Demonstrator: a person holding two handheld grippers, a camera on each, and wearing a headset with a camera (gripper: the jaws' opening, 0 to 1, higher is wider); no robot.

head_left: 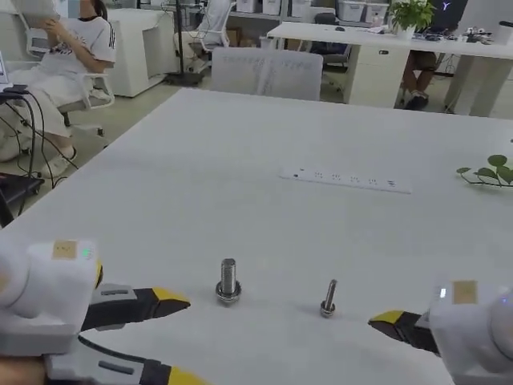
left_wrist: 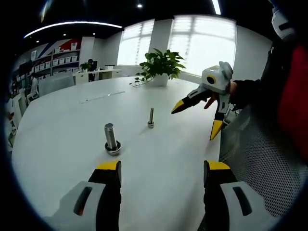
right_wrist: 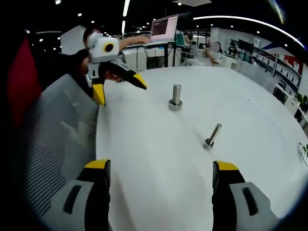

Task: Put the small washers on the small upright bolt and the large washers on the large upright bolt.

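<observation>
The large bolt [head_left: 228, 277] stands upright on the white desk [head_left: 240, 160], near its front edge. The small bolt [head_left: 329, 295] stands to its right, apart from it. A wider ring [head_left: 228, 295] circles the foot of the large bolt, and a smaller ring [head_left: 327, 309] circles the foot of the small one. Each could be a washer already dropped on or the bolt's own head; they are too small to tell.

The left claw [left_wrist: 163, 166] is spread wide and carries nothing. It is low over the desk, left of the large bolt and aimed toward it. The right claw [right_wrist: 161, 166] is also wide and empty, on the near right of the small bolt. The two bolts lie between the claws, and neither claw touches a bolt.

With both claws bare, I judge this a pause between placements: either a fresh washer is about to be fetched or the stacking is finished. If washers remain, the next move calls for finding one and judging its size against the two bolts. A claw would then pinch it by the rim, hold its hole level over the matching bolt tip and let it slide down. The small bolt is slim, so a sideways nudge could tip it.

Farther back lie a power strip [head_left: 345, 180] and a leafy sprig [head_left: 489, 172].
</observation>
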